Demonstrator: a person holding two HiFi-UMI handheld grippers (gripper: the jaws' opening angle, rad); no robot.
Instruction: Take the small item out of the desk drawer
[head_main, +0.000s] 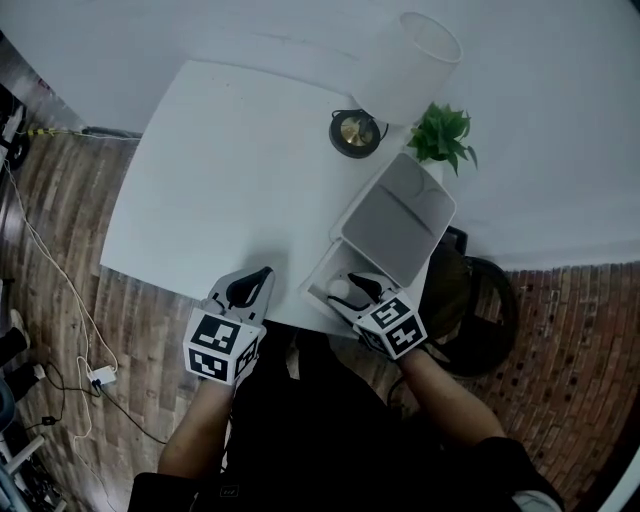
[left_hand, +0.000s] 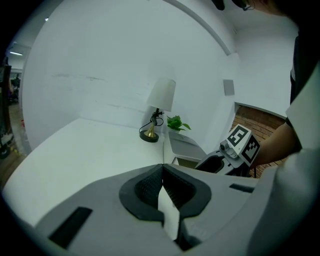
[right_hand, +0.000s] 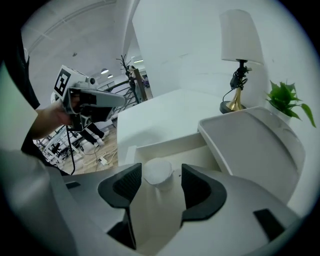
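Note:
A small white round item lies in the open drawer of a white drawer unit on the white desk. My right gripper reaches down into the drawer with its jaws open on either side of the item, and a gap shows beside the right pad. In the head view the right gripper is over the drawer's near end. My left gripper hovers at the desk's front edge, left of the drawer. Its jaws are shut with nothing between them.
A table lamp with a brass base and a small green plant stand behind the drawer unit. A black chair sits to the right of the desk. Cables and a power plug lie on the wooden floor at left.

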